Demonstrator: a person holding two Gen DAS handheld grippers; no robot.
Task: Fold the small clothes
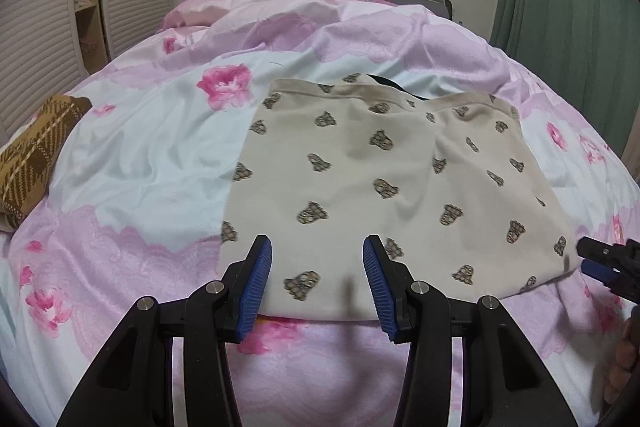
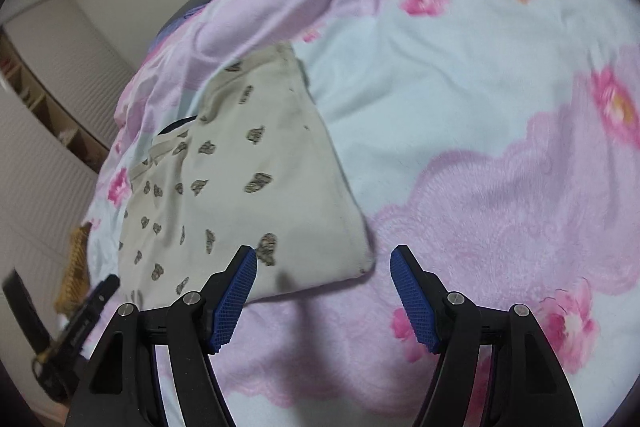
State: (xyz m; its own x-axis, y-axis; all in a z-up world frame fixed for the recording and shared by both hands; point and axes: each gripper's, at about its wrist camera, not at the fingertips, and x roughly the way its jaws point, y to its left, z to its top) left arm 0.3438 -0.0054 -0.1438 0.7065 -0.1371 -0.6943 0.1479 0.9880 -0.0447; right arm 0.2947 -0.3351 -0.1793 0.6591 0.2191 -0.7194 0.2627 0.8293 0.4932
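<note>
My left hand-held gripper [image 1: 317,247] is open over the near edge of the beige printed garment [image 1: 384,195], holding nothing. My right hand-held gripper [image 2: 323,259] is also open and empty, poised at the garment's near right corner [image 2: 360,259]. Garment lies flat on the bed's pink floral duvet [image 1: 140,155]. A brown plaid cloth [image 1: 36,151] sits well apart at the left

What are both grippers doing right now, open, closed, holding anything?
Left gripper: jaws open, holding nothing, over the beige garment's near edge.
Right gripper: jaws open, empty, at its corner.
</note>
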